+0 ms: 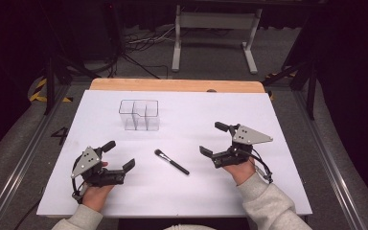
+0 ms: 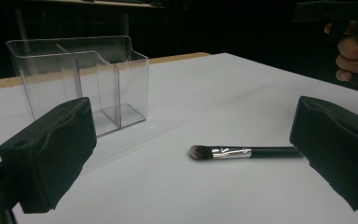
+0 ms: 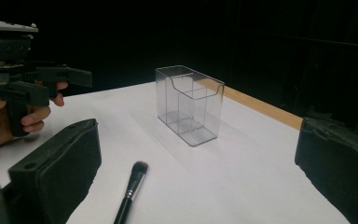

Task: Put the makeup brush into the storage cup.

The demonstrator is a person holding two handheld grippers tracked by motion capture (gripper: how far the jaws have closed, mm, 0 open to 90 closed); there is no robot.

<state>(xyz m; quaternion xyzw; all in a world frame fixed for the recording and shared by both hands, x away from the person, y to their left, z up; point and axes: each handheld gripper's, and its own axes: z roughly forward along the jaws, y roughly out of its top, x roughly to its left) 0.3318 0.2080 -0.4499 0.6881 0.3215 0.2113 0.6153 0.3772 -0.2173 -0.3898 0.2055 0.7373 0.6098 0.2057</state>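
On my worktop [image 1: 268, 191] the makeup brush [image 1: 171, 162] lies flat near the middle, bristles toward the far left, handle toward the near right. Farther off and a little left stands the divided organizer [image 1: 139, 115], well apart from the brush. My left claw [image 1: 116, 154] sits to the brush's left, my right claw [image 1: 214, 139] to its right, the brush between them.

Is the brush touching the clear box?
Apart. The high view shows the brush lying flat on the white table, with a bare strip of table between it and the clear box. The left gripper view shows the same gap.
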